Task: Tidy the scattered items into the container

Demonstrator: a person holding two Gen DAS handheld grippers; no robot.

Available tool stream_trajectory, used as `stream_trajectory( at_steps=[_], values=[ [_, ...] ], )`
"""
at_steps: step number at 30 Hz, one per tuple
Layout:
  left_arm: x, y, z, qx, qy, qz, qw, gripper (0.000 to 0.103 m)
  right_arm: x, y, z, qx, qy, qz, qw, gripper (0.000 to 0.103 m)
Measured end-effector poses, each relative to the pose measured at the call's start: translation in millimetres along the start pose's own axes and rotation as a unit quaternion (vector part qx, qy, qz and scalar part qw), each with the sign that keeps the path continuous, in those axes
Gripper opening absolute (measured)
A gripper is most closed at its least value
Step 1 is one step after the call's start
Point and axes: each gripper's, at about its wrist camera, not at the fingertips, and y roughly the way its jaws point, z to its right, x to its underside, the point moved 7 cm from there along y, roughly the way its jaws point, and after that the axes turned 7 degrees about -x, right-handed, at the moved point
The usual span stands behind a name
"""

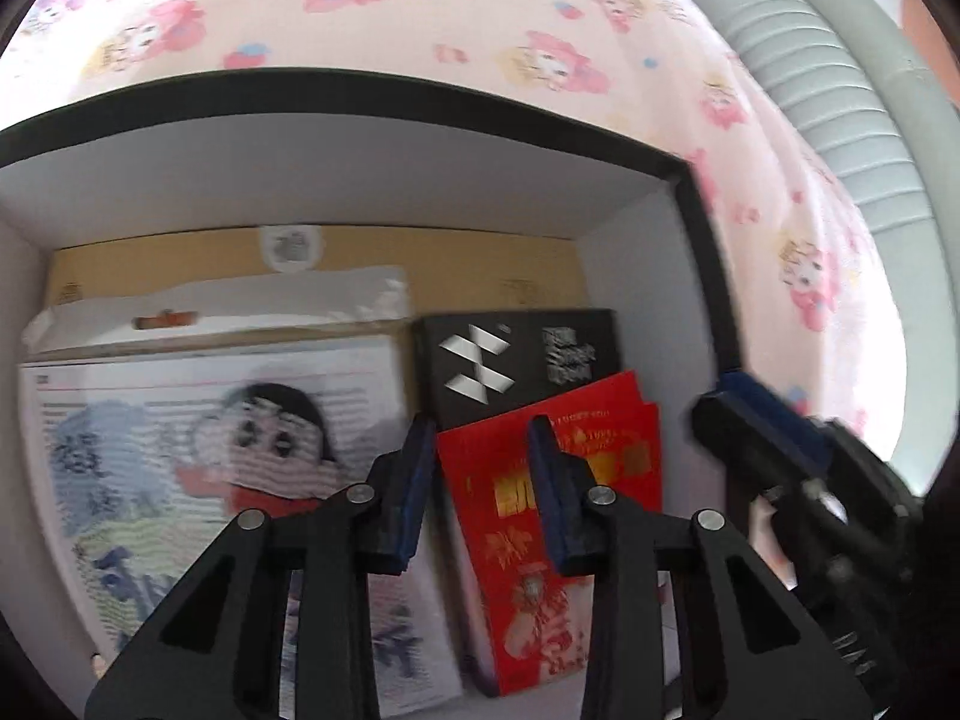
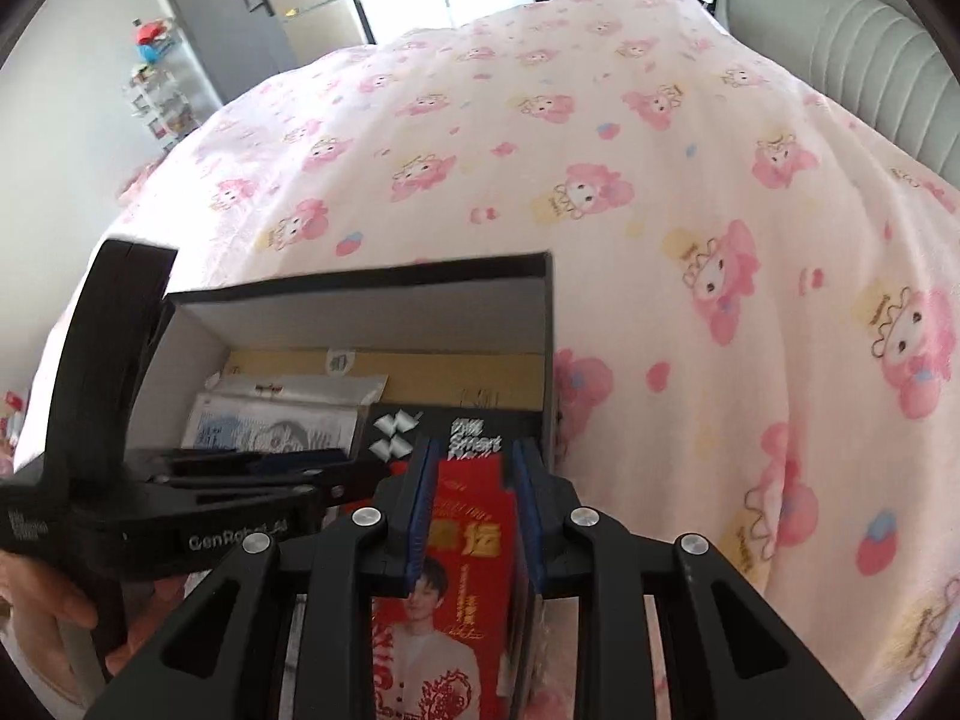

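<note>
Container (image 1: pixel 672 171) with black "Smart" box (image 2: pixel 474 441); "GenRobot" left fingers (image 1: pixel 420 480) spread, right fingers (image 2: pixel 420 504) near-shut, both empty.

One box (image 1: pixel 690 192), two red packets (image 1: pixel 558 480), one black card (image 1: pixel 522 354).

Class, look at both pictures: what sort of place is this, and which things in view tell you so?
Most likely a bedroom in a home. The open box sits on a bed spread with a pink cartoon-print sheet, a padded headboard stands behind it, and a grey door shows beyond.
</note>
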Motion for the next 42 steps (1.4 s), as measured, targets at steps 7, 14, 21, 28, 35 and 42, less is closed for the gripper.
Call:
stream_trajectory(
  at_steps=[7, 14, 21, 28, 35, 42],
  values=[
    [-5.8, -6.0, 6.5, 0.022, 0.018, 0.040, 0.9988, 0.033, 9.7, -14.6, 3.6, -0.032, 0.037, 0.016, 0.999, 0.022],
    [8.5, 17.8, 32.9, 0.068, 0.042, -0.041, 0.9959, 0.035, 6.3, -27.7, 21.1, -0.015, 0.068, 0.042, 0.997, 0.022],
    [23.2, -26.1, 10.8, 0.076, 0.000, 0.026, 0.9968, 0.037, 16.3, -32.2, 26.7, -0.007, 0.084, 0.043, 0.996, 0.022],
    [41.8, -14.7, -18.2, 0.027, -0.034, -0.024, 0.9988, 0.037, 22.8, -25.1, 23.8, -0.009, 0.082, 0.031, 0.996, 0.022],
    [43.0, -14.5, -4.7, 0.038, -0.003, -0.016, 0.9991, 0.054, 24.9, -19.5, 27.1, -0.009, 0.086, 0.024, 0.996, 0.022],
    [80.2, -100.2, -5.2, 0.061, 0.024, 0.090, 0.9938, 0.049, 38.5, -50.2, 9.3, 0.012, 0.079, 0.067, 0.995, 0.022]
  ],
)
